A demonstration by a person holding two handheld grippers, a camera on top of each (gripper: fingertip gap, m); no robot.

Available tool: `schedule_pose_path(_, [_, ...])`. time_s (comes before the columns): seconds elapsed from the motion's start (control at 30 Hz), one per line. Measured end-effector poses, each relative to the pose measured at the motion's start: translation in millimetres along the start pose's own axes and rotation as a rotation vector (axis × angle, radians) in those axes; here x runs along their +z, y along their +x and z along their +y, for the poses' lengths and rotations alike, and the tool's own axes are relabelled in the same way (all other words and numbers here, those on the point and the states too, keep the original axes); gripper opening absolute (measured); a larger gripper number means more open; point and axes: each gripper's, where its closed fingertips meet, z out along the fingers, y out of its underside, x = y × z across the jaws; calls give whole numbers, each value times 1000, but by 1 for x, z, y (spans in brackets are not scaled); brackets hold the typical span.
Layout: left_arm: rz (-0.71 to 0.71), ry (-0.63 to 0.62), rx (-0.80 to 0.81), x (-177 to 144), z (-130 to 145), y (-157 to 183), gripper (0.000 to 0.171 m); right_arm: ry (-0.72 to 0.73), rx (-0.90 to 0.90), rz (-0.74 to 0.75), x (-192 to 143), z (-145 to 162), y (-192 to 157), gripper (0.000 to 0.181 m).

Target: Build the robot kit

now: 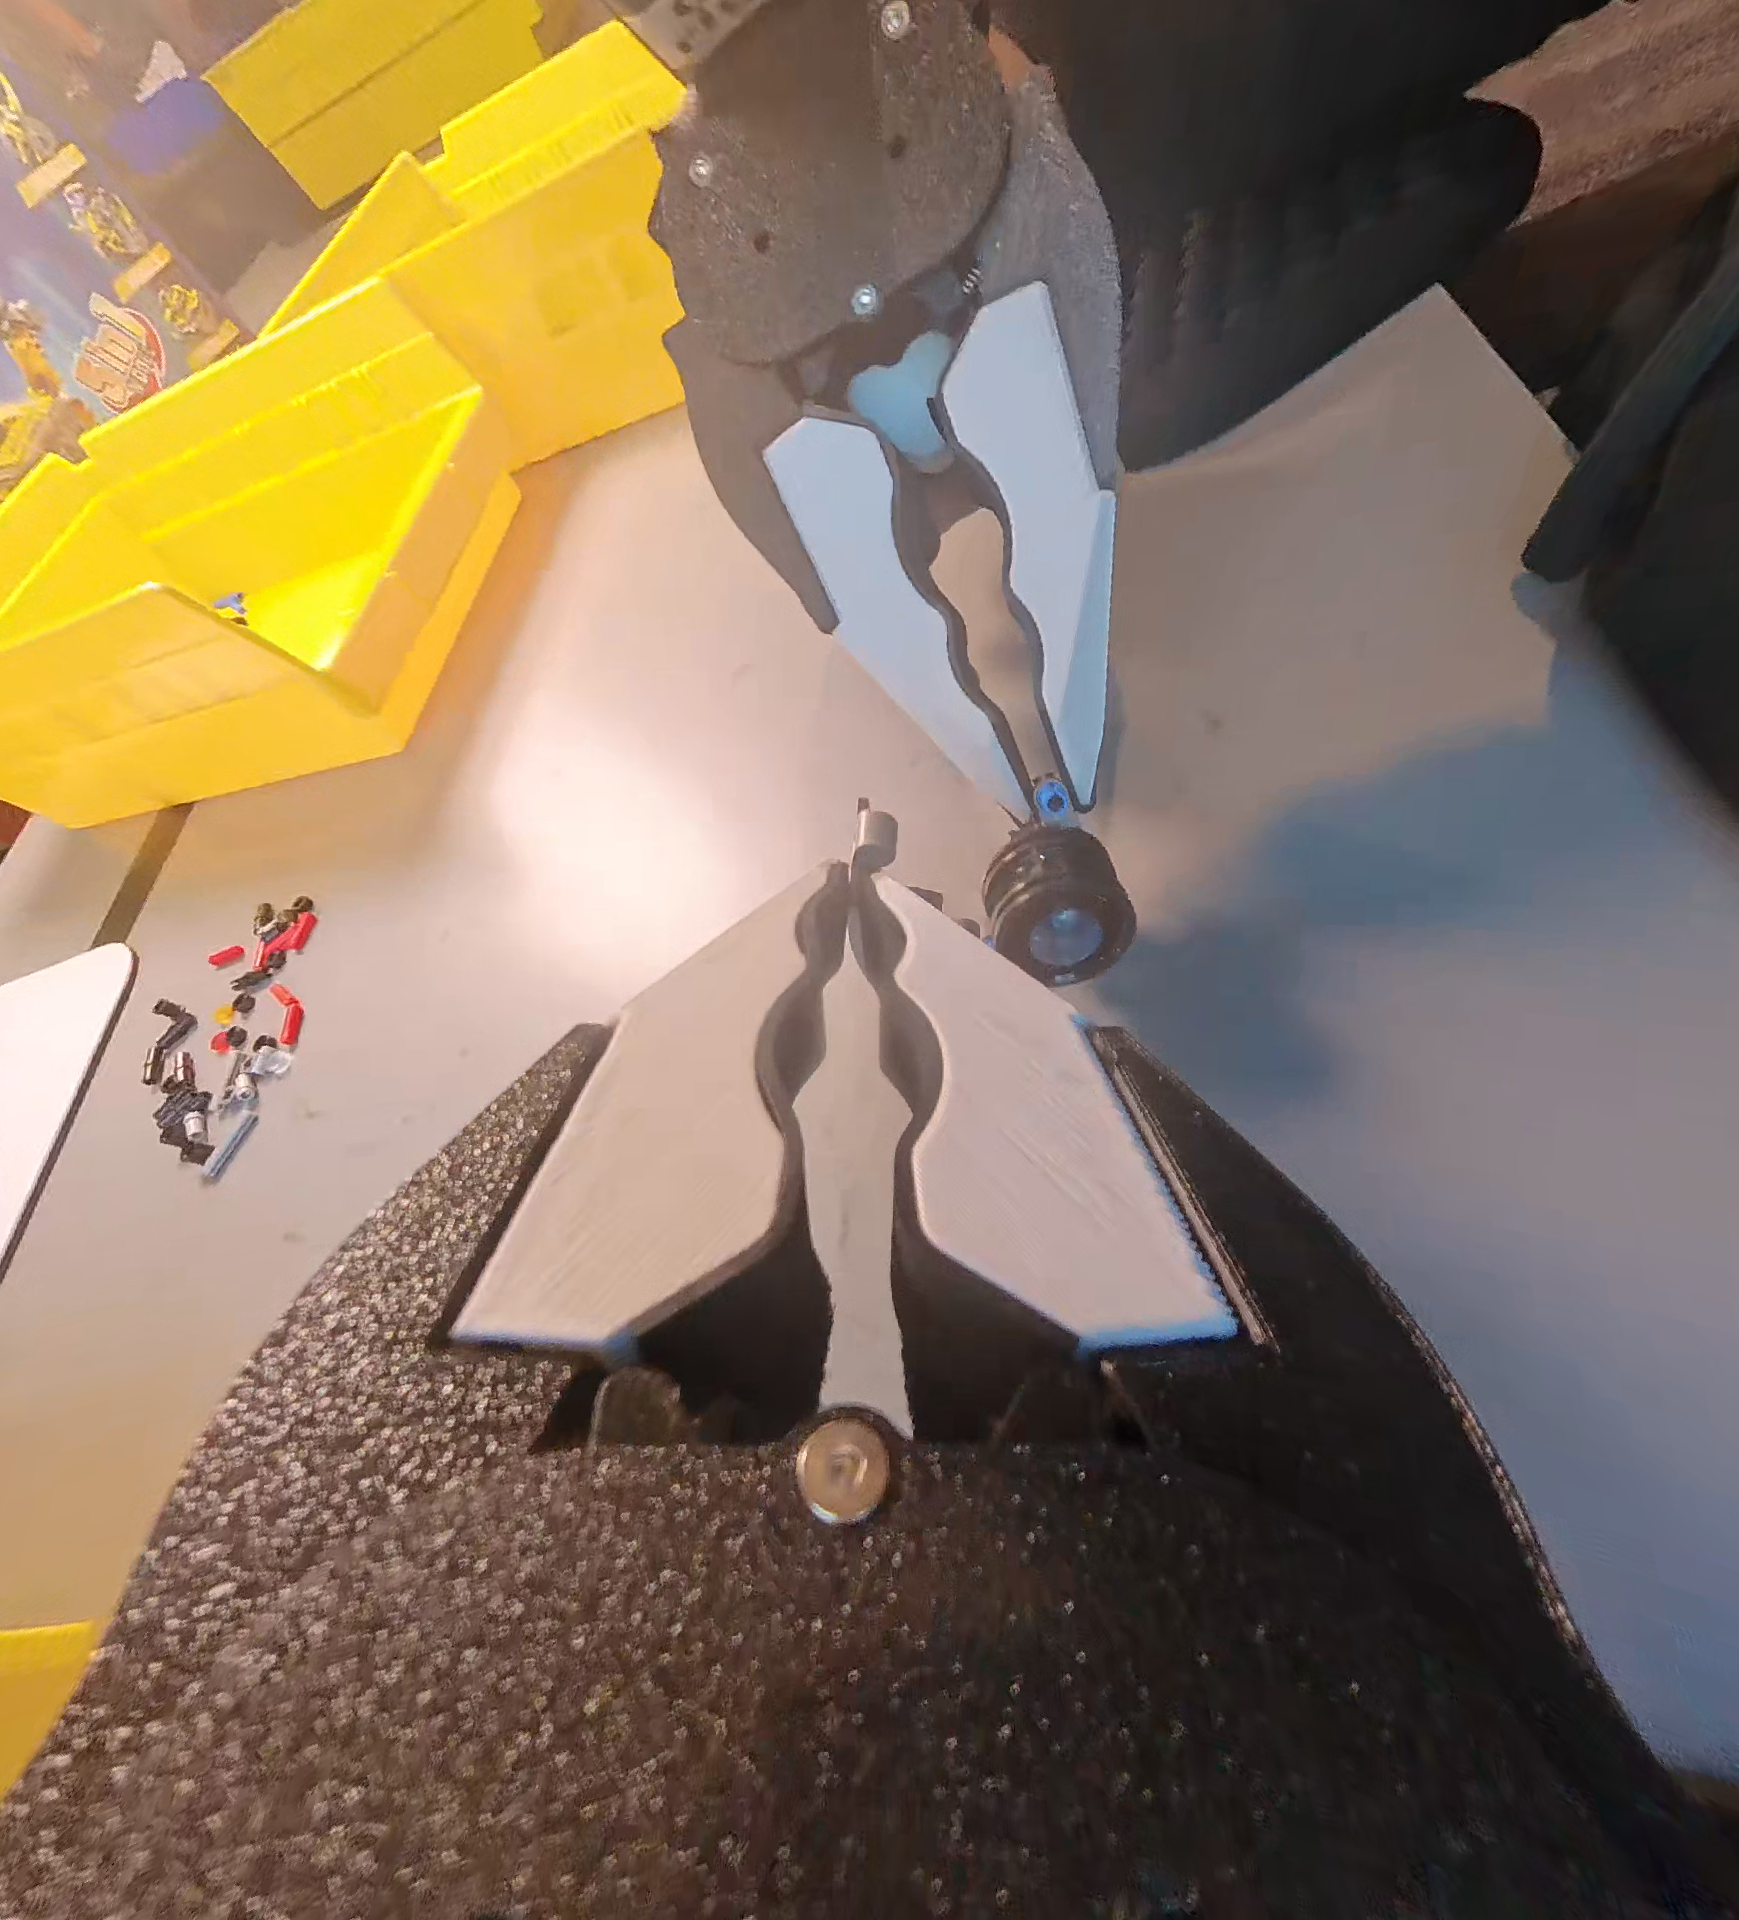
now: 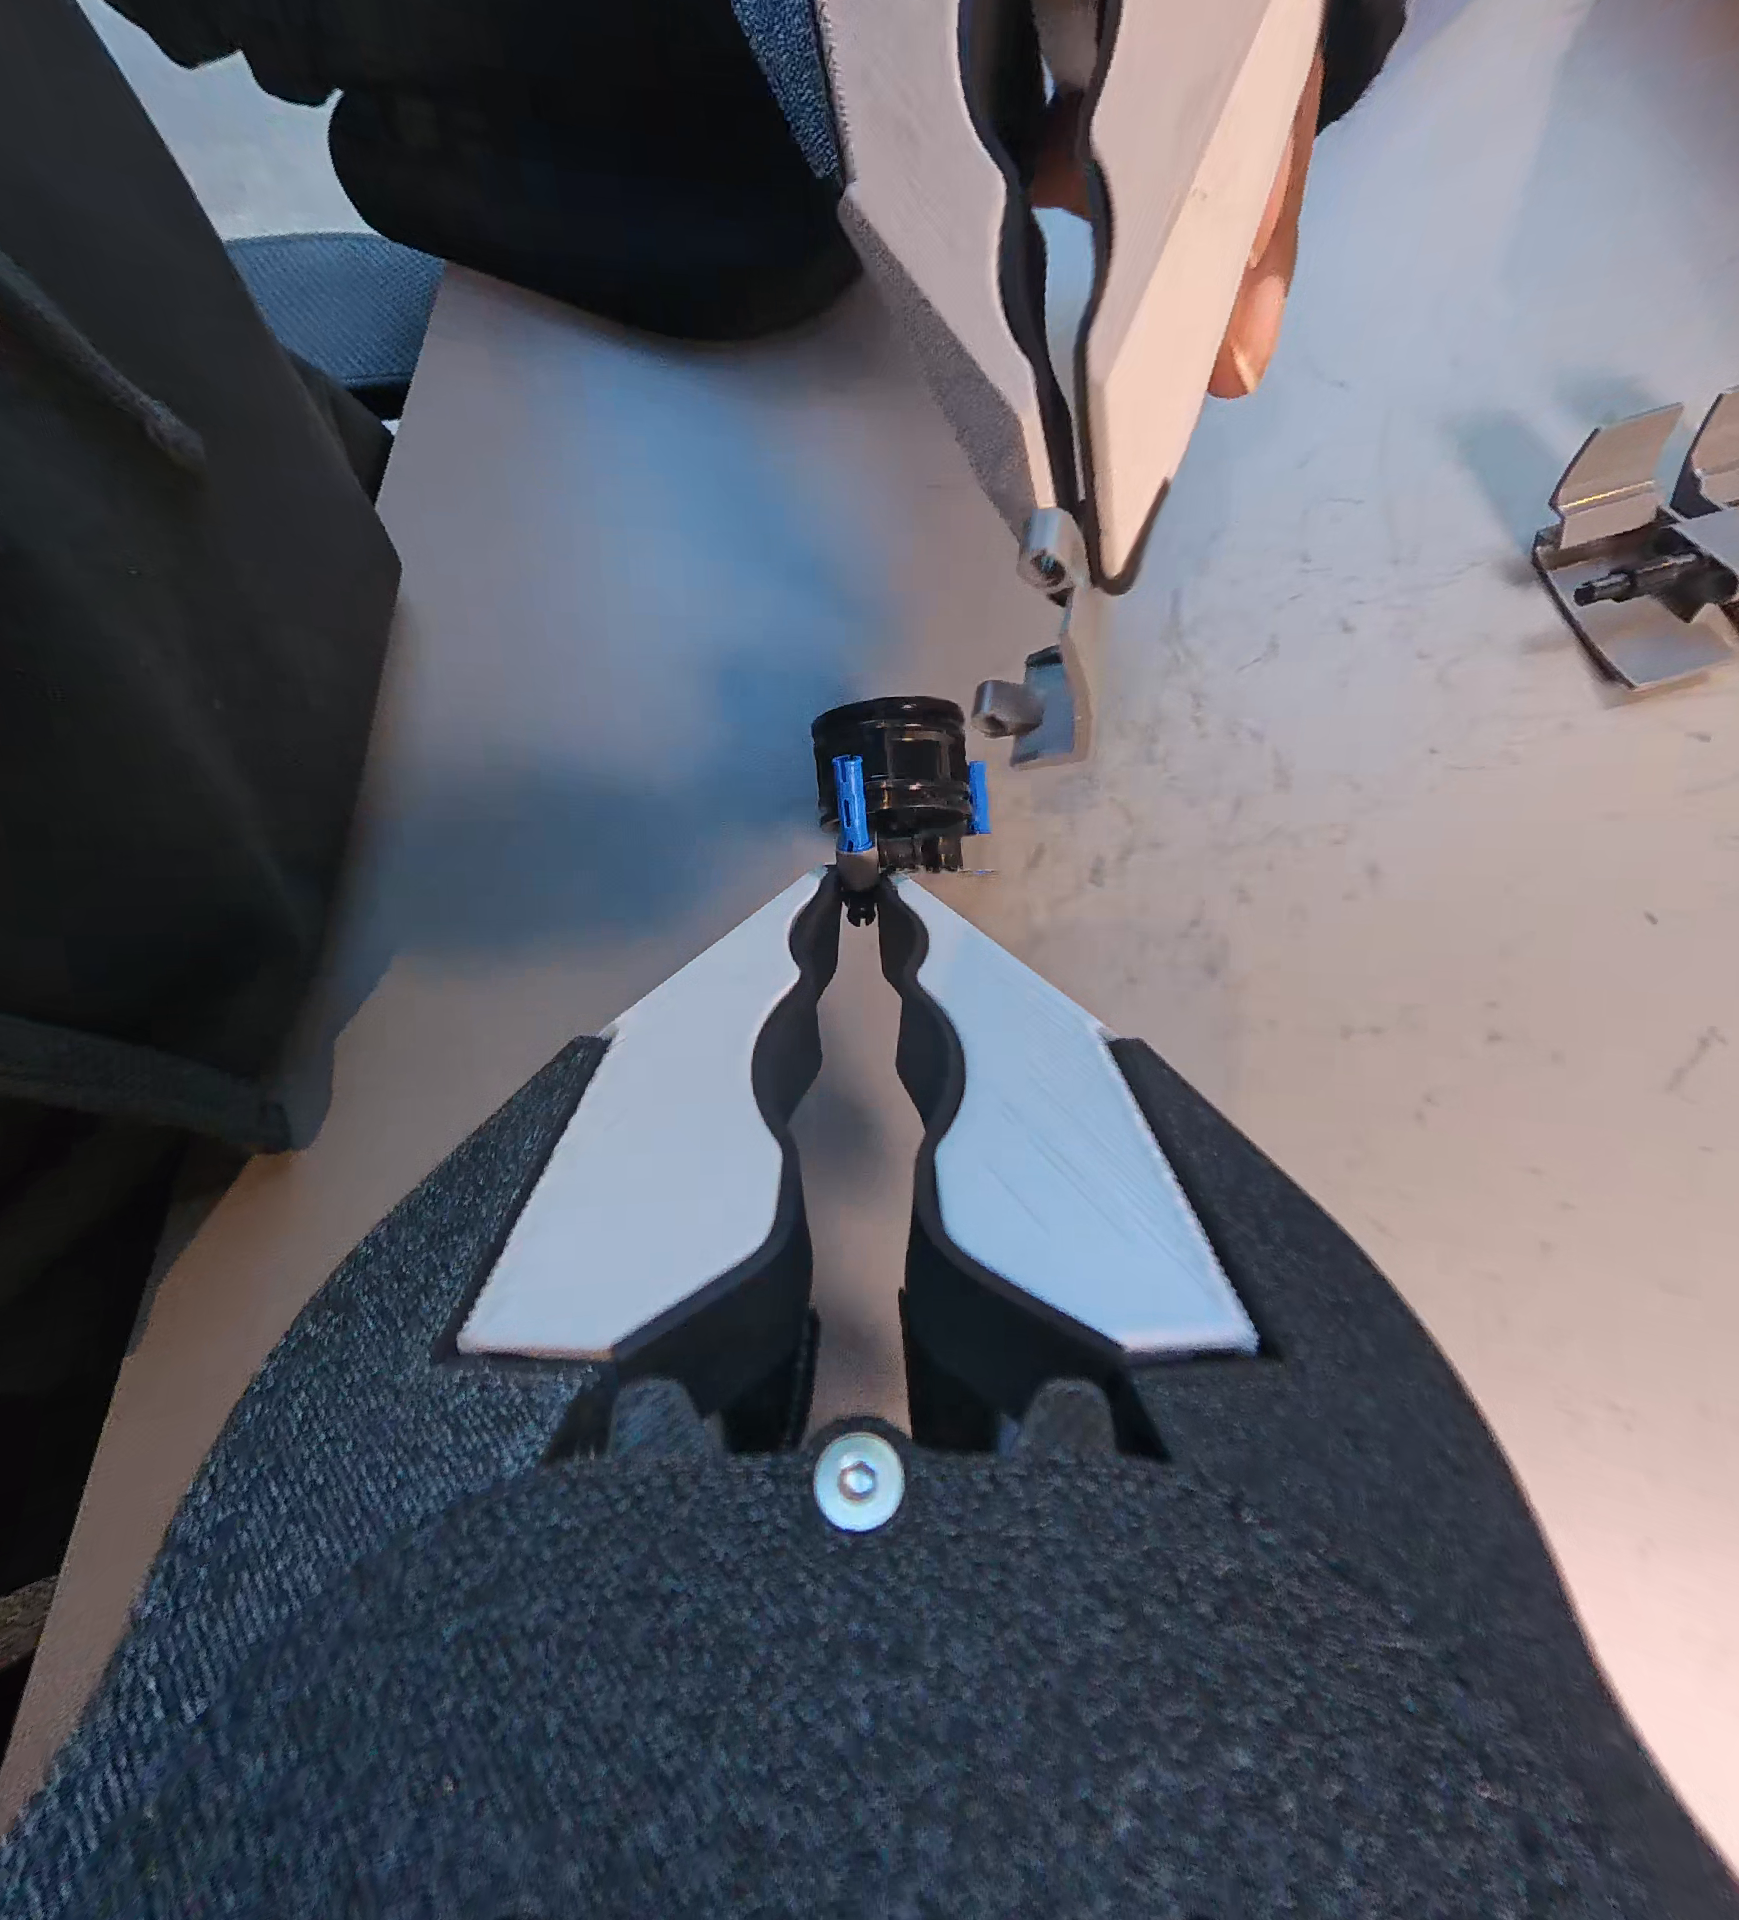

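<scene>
Near the tabletop's [image 2: 1364,935] middle, the left gripper [image 1: 857,871] pinches a grey connector [image 2: 1047,665] beside the black wheel hub [image 2: 891,774], itself pinched by the right gripper [image 2: 857,878] through a blue pin [image 2: 850,800], the two pieces apart.

A pale grey table [image 1: 636,727] is filling most of both views, catching a soft glare near the centre-left of the left wrist view. Yellow plastic bins [image 1: 252,582] are sitting across the upper left. Bluish shadows are falling over the tabletop at right.
</scene>
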Motion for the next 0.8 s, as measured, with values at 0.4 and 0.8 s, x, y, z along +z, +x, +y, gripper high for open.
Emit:
schedule_pose_path(0.4, [-87, -192, 351, 13, 9, 12, 1, 20, 225, -170, -10, -6, 13, 6])
schedule_pose_path(0.8, [-97, -163, 300, 15, 10, 9, 1, -23, 230, -171, -6, -6, 13, 6])
